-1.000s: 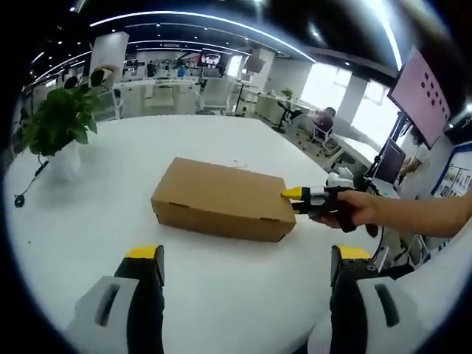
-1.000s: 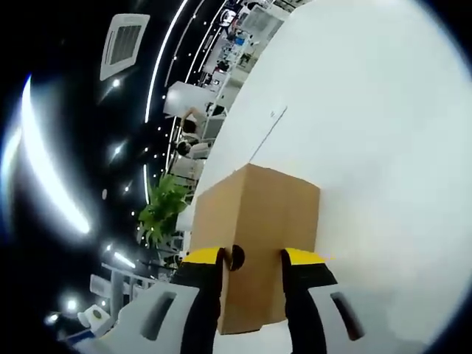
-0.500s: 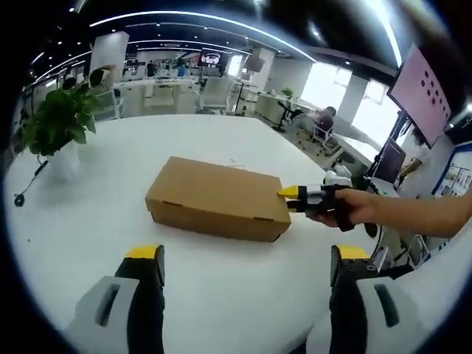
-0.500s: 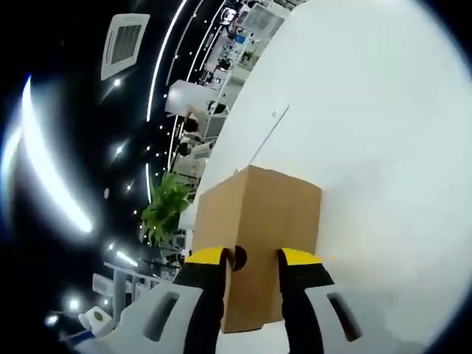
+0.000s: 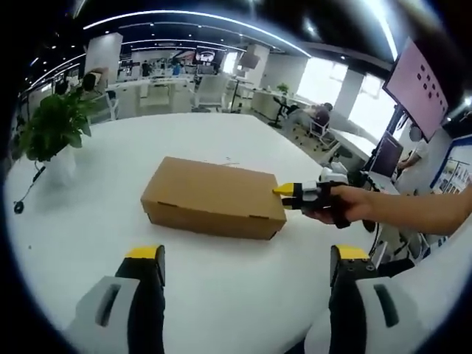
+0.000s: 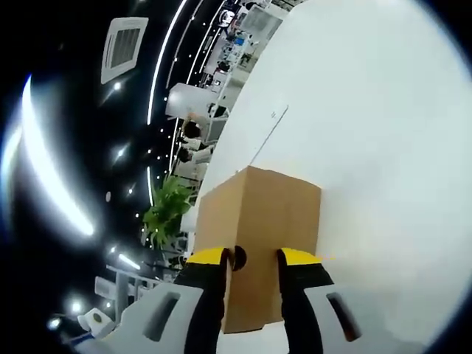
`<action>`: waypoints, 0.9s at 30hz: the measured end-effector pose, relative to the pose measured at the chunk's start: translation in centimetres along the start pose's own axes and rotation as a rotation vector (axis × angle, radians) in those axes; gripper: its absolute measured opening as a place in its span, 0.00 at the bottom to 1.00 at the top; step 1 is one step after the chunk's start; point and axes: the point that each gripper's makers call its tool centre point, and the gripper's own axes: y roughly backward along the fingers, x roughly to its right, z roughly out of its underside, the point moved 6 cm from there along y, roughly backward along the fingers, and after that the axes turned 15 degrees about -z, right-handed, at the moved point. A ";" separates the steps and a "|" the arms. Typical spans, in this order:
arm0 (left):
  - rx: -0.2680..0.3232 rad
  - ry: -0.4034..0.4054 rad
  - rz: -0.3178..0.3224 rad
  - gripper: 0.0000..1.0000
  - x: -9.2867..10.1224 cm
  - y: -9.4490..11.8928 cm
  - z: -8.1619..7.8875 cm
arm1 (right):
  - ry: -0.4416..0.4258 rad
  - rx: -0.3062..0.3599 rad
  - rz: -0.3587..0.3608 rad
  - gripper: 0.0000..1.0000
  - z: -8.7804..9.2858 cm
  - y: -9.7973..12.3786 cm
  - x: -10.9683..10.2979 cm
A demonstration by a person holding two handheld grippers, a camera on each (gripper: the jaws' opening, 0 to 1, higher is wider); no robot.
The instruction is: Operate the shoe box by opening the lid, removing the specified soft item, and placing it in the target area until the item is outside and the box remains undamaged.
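Note:
A brown cardboard shoe box (image 5: 214, 198) lies shut on the white round table (image 5: 96, 243). In the left gripper view, my left gripper (image 5: 247, 254) stands open, short of the box's long side and apart from it. My right gripper (image 5: 285, 192), held by a hand, meets the box's right end at the lid edge. In the right gripper view, which is rolled sideways, the box (image 6: 262, 214) runs away from me. My right gripper (image 6: 252, 258) has its jaws drawn in on the near end, around a small round hole (image 6: 237, 257).
A potted green plant (image 5: 53, 127) stands at the table's far left, with a dark cable (image 5: 26, 195) beside it. Office desks and chairs lie beyond the table. A pink screen (image 5: 424, 88) hangs at the right. Bare tabletop (image 6: 383, 147) stretches past the box.
My right gripper's jaws have drawn slightly closer together at the box end. The left gripper view has shifted a little; the box lid stays shut.

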 end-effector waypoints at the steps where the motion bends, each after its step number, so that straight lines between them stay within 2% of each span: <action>1: 0.000 -0.001 0.001 0.94 0.0 0.0 -0.1 | 0.000 -0.001 0.000 0.26 0.0 0.0 0.0; 9: 0.023 0.030 0.005 0.97 -0.7 -0.6 -1.5 | 0.000 -0.008 0.002 0.26 -0.2 -0.1 0.1; 11: 0.037 0.091 0.022 0.97 -0.9 -0.9 -2.2 | 0.001 -0.008 0.002 0.26 -0.1 -0.1 0.2; 16: 0.041 0.090 0.012 0.98 -1.6 -1.6 -3.4 | 0.003 -0.013 0.000 0.26 -0.1 -0.1 0.1; 20: 0.064 0.150 0.032 0.99 -2.2 -2.2 -5.2 | 0.006 -0.009 -0.003 0.26 -0.1 -0.1 0.2; 27: 0.071 0.151 0.034 0.93 -3.6 -3.2 -7.1 | 0.006 -0.033 -0.007 0.26 -0.1 -0.1 0.1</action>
